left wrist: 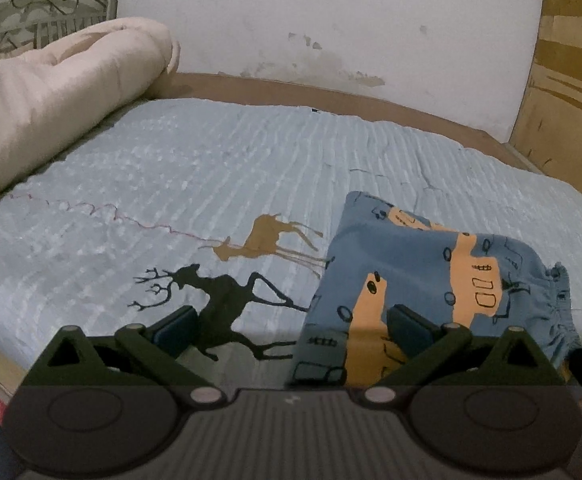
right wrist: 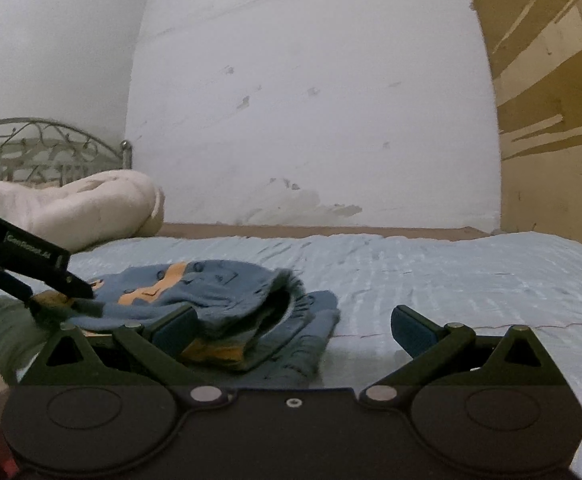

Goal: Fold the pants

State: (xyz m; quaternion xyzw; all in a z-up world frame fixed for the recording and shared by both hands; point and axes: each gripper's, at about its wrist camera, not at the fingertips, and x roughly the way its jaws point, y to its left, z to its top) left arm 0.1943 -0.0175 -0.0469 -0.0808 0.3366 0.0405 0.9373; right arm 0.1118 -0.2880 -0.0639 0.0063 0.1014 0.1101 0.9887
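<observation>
Pants point(left wrist: 431, 280): blue child-size garment with an orange print and dark outline drawings; lying folded into a compact bundle on the bedsheet point(left wrist: 211, 168), toward the near edge of the bed; in the right wrist view the pants point(right wrist: 211, 292) are showing an upper layer bulging over a flatter lower layer, with the gathered elastic waistband opening toward the right.

Left gripper point(left wrist: 291, 324): hovering low over the near part of the bed; fingers standing wide apart, gripping nothing; the right-side fingertip point(left wrist: 407, 324) is appearing in front of the pants, contact cannot be confirmed; in the right wrist view the left gripper point(right wrist: 59, 292) is reaching in from the left, its tips sitting at the left edge of the bundle.

Right gripper point(right wrist: 293, 326): fingers standing wide apart, gripping nothing; the left-side fingertip point(right wrist: 175, 330) is overlapping the near edge of the pants, the other is hanging over bare sheet.

Bedsheet: pale blue, ribbed; bearing a black deer print point(left wrist: 219, 304) and a tan deer print point(left wrist: 267, 236) just left of the pants.

Rolled duvet point(left wrist: 51, 92): cream; lying at the head end, well apart from the pants.

Metal headboard point(left wrist: 31, 8): standing behind the duvet.

Wall point(left wrist: 331, 32): white, stained, rising behind the bed.
</observation>
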